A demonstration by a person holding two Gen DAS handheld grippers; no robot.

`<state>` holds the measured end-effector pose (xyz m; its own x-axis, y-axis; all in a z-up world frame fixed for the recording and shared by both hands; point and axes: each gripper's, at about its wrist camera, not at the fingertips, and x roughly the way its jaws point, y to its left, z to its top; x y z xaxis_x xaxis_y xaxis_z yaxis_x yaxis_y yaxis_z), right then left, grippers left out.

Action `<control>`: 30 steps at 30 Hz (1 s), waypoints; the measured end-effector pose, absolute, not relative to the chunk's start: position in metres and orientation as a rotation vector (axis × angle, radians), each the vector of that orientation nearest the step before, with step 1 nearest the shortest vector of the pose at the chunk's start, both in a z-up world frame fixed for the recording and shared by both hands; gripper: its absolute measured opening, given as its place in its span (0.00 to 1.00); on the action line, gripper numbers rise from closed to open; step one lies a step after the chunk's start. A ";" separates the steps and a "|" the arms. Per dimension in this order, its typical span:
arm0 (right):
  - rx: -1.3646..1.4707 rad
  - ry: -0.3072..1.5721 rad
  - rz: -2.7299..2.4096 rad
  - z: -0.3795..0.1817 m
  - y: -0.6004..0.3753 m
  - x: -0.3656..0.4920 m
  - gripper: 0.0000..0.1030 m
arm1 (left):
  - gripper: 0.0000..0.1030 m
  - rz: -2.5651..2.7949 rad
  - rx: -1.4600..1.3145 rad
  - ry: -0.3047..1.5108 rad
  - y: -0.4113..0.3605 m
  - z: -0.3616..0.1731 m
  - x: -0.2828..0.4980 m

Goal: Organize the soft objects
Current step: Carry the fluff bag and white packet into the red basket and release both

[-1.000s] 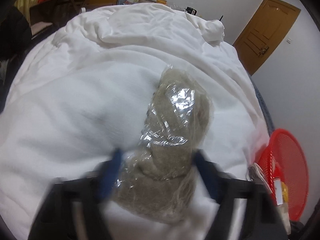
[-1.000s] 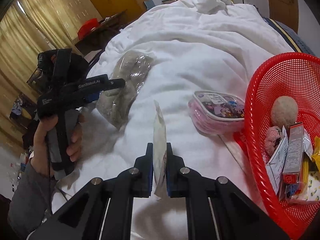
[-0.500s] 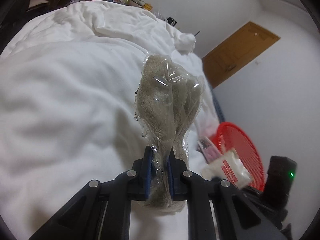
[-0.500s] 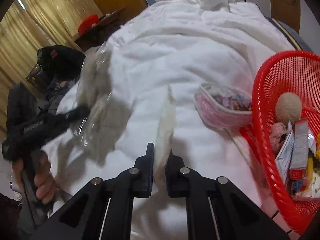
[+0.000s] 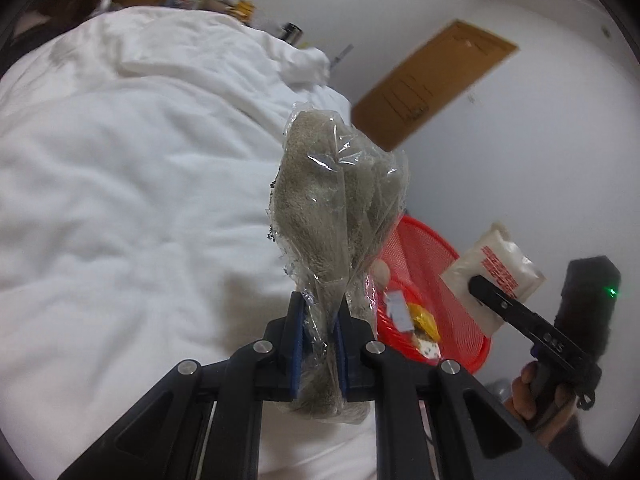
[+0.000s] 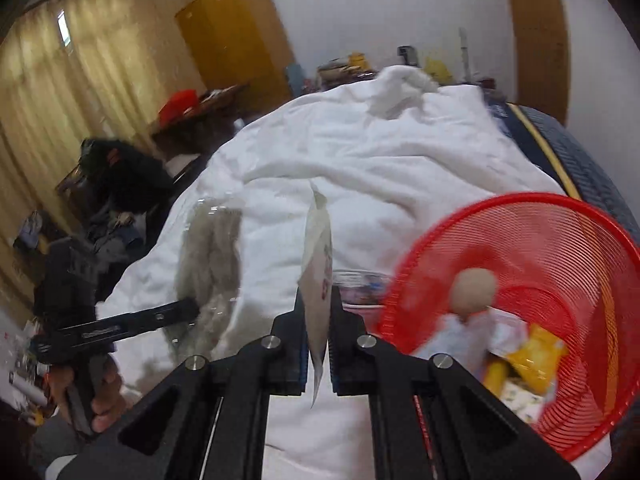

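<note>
The left claw [image 5: 320,344] pinches the bagged grey plush [image 5: 340,208]; the right claw [image 6: 318,344] clamps a flat white packet [image 6: 318,264]. Slick plastic could slip before reaching the red basket [image 6: 560,216] ahead-right.

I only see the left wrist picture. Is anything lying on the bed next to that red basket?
Observer: Yes, a small pouch sits on the duvet beside the red basket, partly behind the white packet.
Operator: What's across the room on the other side?
Observer: Yellow curtains and a wooden wardrobe.
Operator: Who is doing the carrying?
Observer: A hand grips the left gripper, whose jaws have just closed on the bagged plush.
</note>
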<state>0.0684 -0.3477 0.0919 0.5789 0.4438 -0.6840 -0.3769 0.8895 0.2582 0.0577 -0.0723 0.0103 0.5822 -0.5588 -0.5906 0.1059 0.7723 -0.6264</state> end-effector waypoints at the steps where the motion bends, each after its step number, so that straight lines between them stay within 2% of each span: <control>1: 0.099 0.817 0.465 0.091 -0.357 0.068 0.07 | 0.12 -0.424 -0.545 0.873 -0.085 0.017 0.060; 6: 0.215 0.869 0.360 0.075 -0.416 0.087 0.07 | 0.12 -0.497 -0.417 0.926 -0.147 0.049 0.083; 11: 0.144 0.905 0.234 0.064 -0.451 0.086 0.07 | 0.12 -0.555 -0.377 0.969 -0.201 0.060 0.105; 15: 0.210 0.917 0.151 0.044 -0.481 0.087 0.07 | 0.12 -0.536 -0.326 0.958 -0.240 0.046 0.118; 19: 0.246 0.978 0.107 0.019 -0.497 0.094 0.07 | 0.12 -0.491 -0.239 1.023 -0.269 0.025 0.136; 30: 0.162 1.048 0.109 0.002 -0.491 0.085 0.07 | 0.12 -0.428 -0.203 1.098 -0.283 -0.031 0.146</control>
